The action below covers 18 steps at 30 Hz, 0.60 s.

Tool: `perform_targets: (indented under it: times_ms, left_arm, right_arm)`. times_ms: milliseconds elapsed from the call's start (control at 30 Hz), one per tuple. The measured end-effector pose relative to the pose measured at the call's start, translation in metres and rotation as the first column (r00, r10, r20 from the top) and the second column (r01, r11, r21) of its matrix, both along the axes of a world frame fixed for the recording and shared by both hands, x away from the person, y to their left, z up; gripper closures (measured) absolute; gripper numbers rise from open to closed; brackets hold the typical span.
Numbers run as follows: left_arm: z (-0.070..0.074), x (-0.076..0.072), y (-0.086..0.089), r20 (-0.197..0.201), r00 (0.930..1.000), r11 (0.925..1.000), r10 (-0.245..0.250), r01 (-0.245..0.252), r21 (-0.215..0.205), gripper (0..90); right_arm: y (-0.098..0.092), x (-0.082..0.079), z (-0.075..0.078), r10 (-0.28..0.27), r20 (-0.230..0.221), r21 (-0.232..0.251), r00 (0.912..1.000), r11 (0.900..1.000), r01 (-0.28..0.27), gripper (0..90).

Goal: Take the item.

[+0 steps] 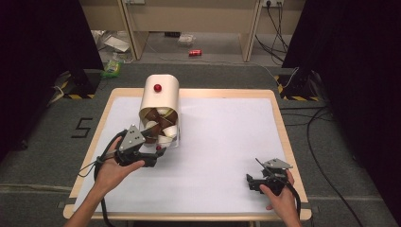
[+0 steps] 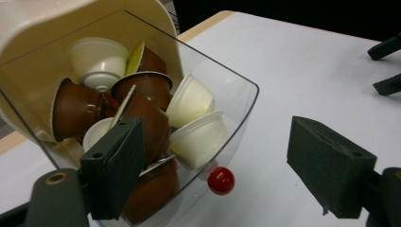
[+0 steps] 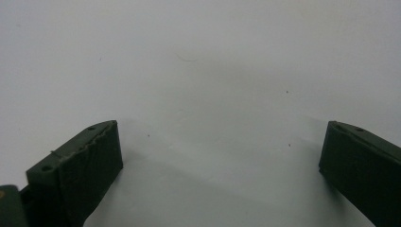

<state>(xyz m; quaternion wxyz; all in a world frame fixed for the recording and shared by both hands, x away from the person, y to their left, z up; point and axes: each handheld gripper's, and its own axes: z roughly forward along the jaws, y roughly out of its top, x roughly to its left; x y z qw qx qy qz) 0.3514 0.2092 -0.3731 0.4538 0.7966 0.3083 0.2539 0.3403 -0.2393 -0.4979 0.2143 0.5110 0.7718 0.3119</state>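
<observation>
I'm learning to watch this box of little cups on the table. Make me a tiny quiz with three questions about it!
1. True or false: the left hand-held gripper has its jaws shut tight on a cup.
2. What colour is the small round knob at the front of the clear drawer? A) blue B) red C) green
3. Fill in: the cups in the drawer are brown and ____.

Key
1. False. Its jaws stand wide apart at the drawer front, with no cup gripped.
2. B. The knob is red.
3. White (cream). The right hand-held gripper rests open over the white table, far from the cups.
</observation>
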Motion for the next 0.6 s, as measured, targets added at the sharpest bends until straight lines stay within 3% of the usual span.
perform_targets:
  times_ms: [267,600]
  left_arm:
    - [0.007,0.004,0.007,0.02,0.9997,0.9999,0.016,-0.016,0.001,19.9]
    - [0.007,0.02,0.012,0.007,0.9987,0.9988,0.05,-0.05,0.0,20.4]
  right_arm:
    - [0.0,0.0,0.0,0.0,0.0,0.0,1.0,1.0,0.0,0.7]
    - [0.0,0.0,0.0,-0.002,-0.001,0.001,1.0,1.0,0.002,0.7]
